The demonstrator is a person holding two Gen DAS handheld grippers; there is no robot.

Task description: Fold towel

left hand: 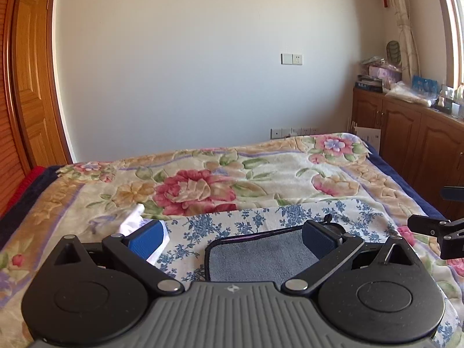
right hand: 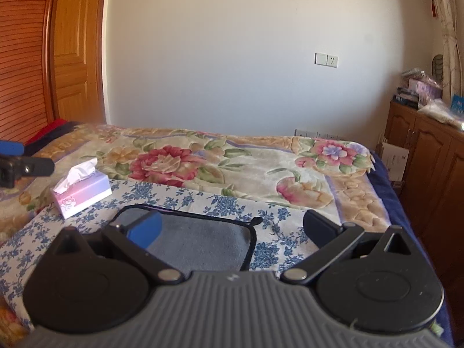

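Left tool (left hand: 232, 242) and right tool (right hand: 232, 227) both hang low over the bed with their blue-padded fingers spread wide and nothing between them. Below lies the grey towel (left hand: 261, 256), dark-edged and flat on a blue-flowered white cloth (left hand: 220, 226); from the right wrist the towel (right hand: 200, 246) shows a small loop at its far right corner. That cloth is spread over a plush floral blanket (left hand: 203, 185) covering the bed, whose dark blue edge runs down the right side. A pink and lilac tissue box (right hand: 82, 195) stands at the cloth's far left corner, one tissue sticking up (the left tool's finger hides most of it in its own view). Behind the bed is a plain pale wall with a switch and socket plate (left hand: 291, 59), a wooden door (right hand: 72, 52) on the left, and cluttered wooden cabinets (left hand: 406, 133) under a curtained window on the right. Each tool's tip shows at the edge of the other's view, side by side, pointing at the wall.
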